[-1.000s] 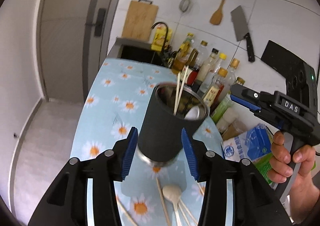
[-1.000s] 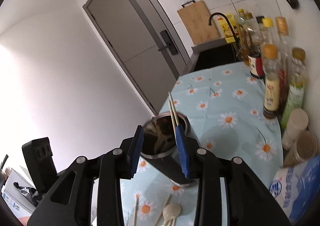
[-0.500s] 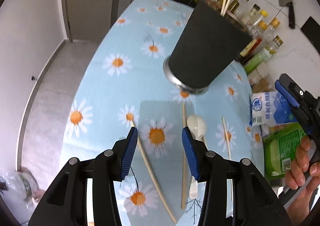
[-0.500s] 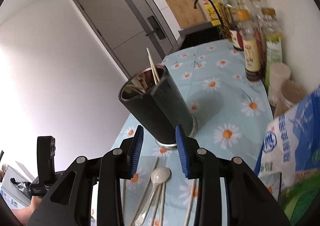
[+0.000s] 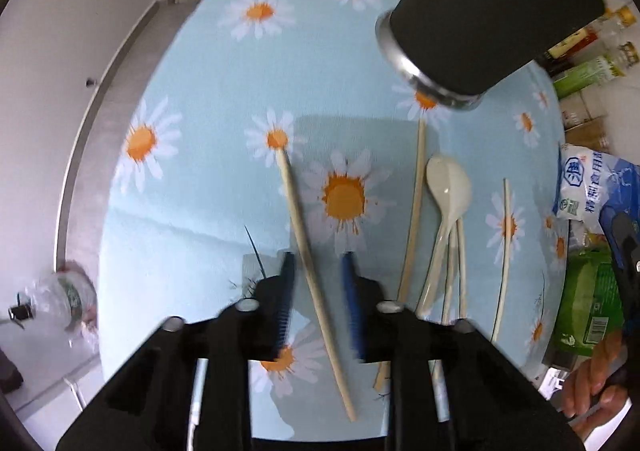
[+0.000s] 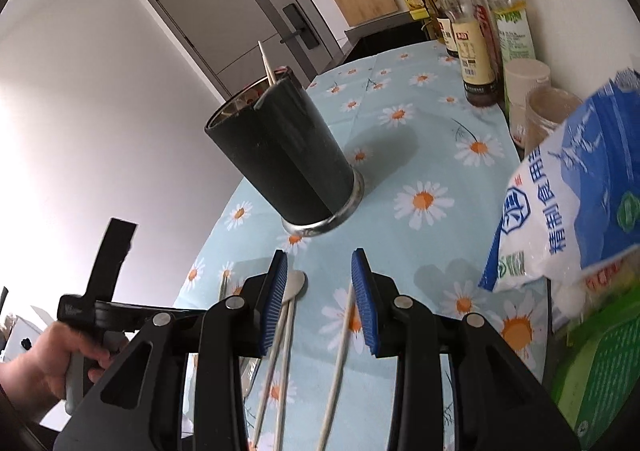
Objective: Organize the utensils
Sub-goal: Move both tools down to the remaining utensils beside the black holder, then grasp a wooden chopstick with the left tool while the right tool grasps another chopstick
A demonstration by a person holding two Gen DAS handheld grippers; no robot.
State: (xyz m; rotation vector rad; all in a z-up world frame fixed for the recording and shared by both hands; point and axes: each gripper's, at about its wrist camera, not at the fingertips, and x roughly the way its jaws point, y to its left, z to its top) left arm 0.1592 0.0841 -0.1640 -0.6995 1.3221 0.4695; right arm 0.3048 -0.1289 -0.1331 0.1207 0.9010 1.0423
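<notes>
On the daisy-cloth counter (image 5: 208, 63), left tool (image 5: 318, 293) was closing round a chopstick (image 5: 308, 251), not yet gripped; thin stick could roll/slip twd near edge; right tool (image 6: 320, 305) part-open, empty.

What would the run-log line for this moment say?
left gripper: closing around chopstick, not gripped | right gripper: open, empty | spoon: on table | holder: upright

On the bench (image 5: 208, 99) the utensil holder (image 5: 492, 11) stands at the far end, with chopsticks (image 6: 266, 65) inside. Before it lie loose utensils: one chopstick (image 5: 308, 251) leftmost, between the closing left claw (image 5: 318, 303) jaws, perhaps untouched; the spoon (image 5: 446, 191) to its right. Bottles (image 6: 476, 35) line the right edge, a bag (image 6: 560, 203) nearer.
</notes>
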